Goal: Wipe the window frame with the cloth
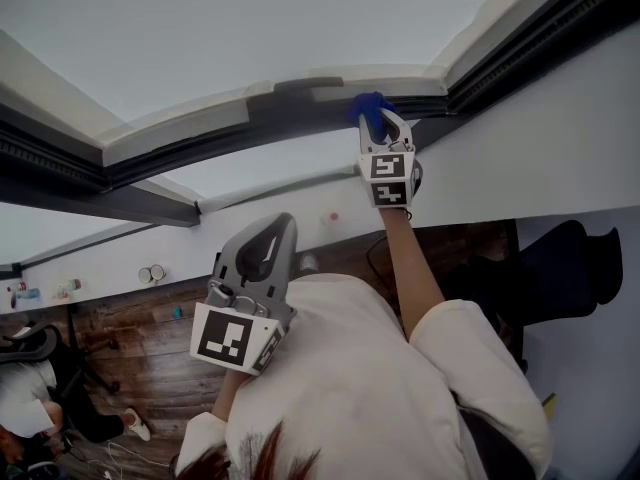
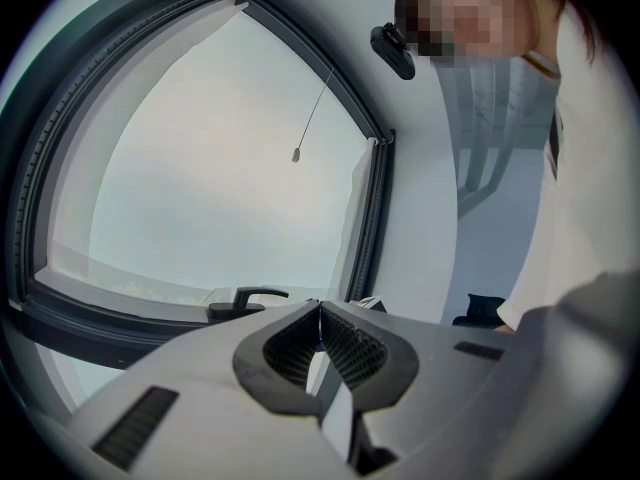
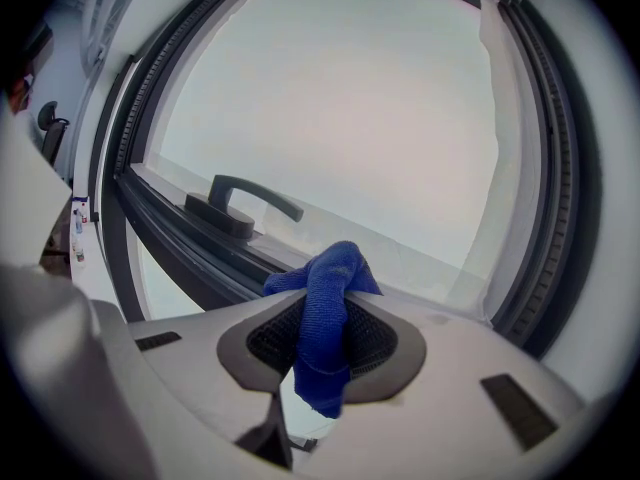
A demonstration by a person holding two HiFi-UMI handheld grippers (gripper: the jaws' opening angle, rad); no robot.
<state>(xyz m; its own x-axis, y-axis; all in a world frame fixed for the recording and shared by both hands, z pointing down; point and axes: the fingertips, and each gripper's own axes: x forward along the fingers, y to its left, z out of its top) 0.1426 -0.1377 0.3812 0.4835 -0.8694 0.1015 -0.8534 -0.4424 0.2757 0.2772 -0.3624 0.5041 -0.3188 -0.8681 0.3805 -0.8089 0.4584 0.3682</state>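
My cloth is bright blue, the window frame is dark grey, my left gripper is light grey with black-and-white square markers.

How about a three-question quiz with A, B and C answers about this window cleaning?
1. Where is the cloth?
A. Between the right gripper's jaws
B. In a bucket
C. On a ladder

2. What colour is the cloth?
A. Red
B. Blue
C. Yellow

3. How do the left gripper's jaws stand?
A. Wide apart
B. Together, with nothing between them
C. Closed on a sponge

Answers:
1. A, because the right gripper view shows the cloth pinched between the pads, and the head view shows it held up at the window frame.
2. B, because the cloth is plainly blue in both the head view and the right gripper view.
3. B, because the left gripper view shows the two tips meeting with no object in the jaws.
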